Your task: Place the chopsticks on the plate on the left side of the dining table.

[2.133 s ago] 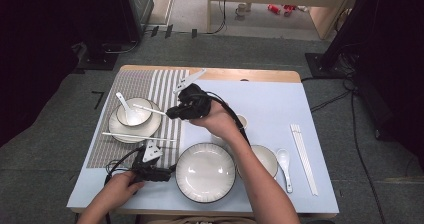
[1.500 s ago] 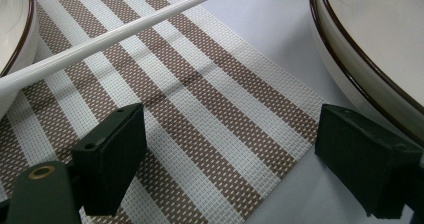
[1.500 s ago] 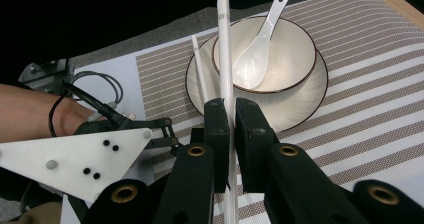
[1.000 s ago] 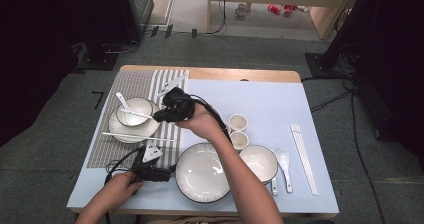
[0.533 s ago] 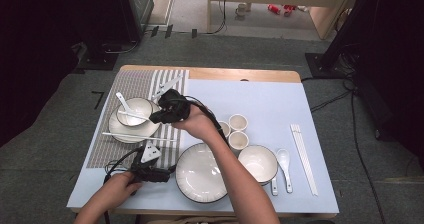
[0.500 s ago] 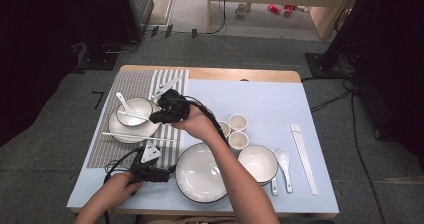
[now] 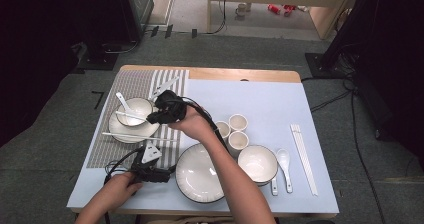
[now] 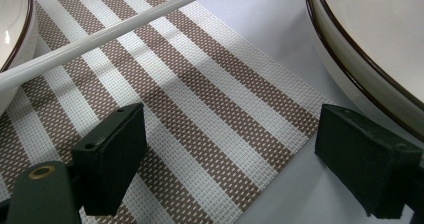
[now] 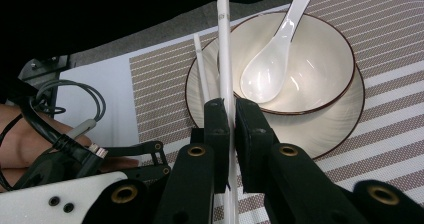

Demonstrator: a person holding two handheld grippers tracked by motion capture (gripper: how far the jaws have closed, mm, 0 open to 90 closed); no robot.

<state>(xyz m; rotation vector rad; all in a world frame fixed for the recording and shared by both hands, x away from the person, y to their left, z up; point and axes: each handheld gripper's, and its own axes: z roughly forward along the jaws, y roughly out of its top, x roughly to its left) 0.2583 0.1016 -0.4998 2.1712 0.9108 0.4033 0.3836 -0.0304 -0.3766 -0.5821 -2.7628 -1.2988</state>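
Observation:
My right gripper (image 7: 151,118) is shut on a white chopstick (image 7: 131,116), which it holds over a cream bowl (image 7: 136,108). In the right gripper view the pads (image 9: 216,115) pinch this chopstick (image 9: 224,49), and its far end reaches past the bowl's (image 9: 310,59) left rim. A white spoon (image 9: 270,59) lies in the bowl, which stands on a plate (image 9: 330,129). A second chopstick (image 7: 132,136) lies on the striped placemat (image 7: 107,146) by the plate. My left gripper (image 7: 165,175) rests open on the table, its jaws (image 8: 230,144) with nothing between them, beside a large plate (image 8: 370,44).
The large plate (image 7: 200,174) sits at the front middle. To its right are three small cups (image 7: 238,122), another bowl (image 7: 257,164), a spoon (image 7: 285,166) and a pair of chopsticks (image 7: 302,156) on the light blue mat (image 7: 270,94).
My right gripper has carried the chopstick leftward from near the cups to over the bowl on the placemat. The left hand has stayed where it was.

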